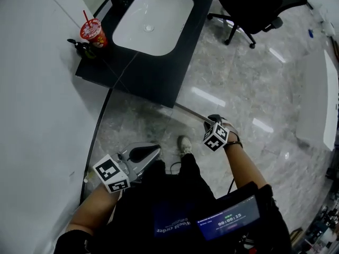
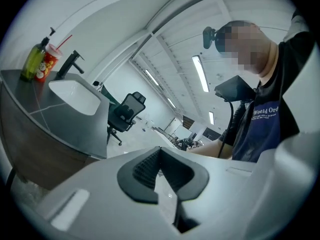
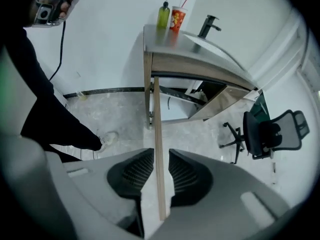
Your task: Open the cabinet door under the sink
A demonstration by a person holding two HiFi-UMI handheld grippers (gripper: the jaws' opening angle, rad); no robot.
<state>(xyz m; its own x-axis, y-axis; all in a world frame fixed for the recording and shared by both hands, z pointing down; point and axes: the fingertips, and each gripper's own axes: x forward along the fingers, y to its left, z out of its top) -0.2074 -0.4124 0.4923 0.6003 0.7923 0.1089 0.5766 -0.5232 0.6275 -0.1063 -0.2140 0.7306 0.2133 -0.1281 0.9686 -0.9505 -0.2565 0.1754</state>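
The dark countertop [image 1: 159, 73] with its white sink [image 1: 151, 20] stands by the wall. Under it the cabinet door [image 3: 157, 149] stands swung out, its thin wooden top edge [image 1: 190, 112] reaching toward me. My right gripper [image 3: 160, 171] points steeply down with that edge between its ribbed pads; a sliver of gap shows at the right pad [image 3: 182, 171], so they do not press. The head view has it [image 1: 213, 120] at the door's free end. A second door [image 3: 220, 101] also hangs open. My left gripper [image 2: 160, 161] is shut and empty, held level near my waist [image 1: 153, 151].
A red cup [image 1: 94, 32] with a straw, a soap bottle [image 1: 82, 47] and a black faucet [image 3: 207, 26] sit on the counter. A black office chair [image 1: 254, 7] stands on the marble floor to the right. My shoe [image 1: 184, 144] is near the door. A white wall [image 1: 37, 89] runs along the left.
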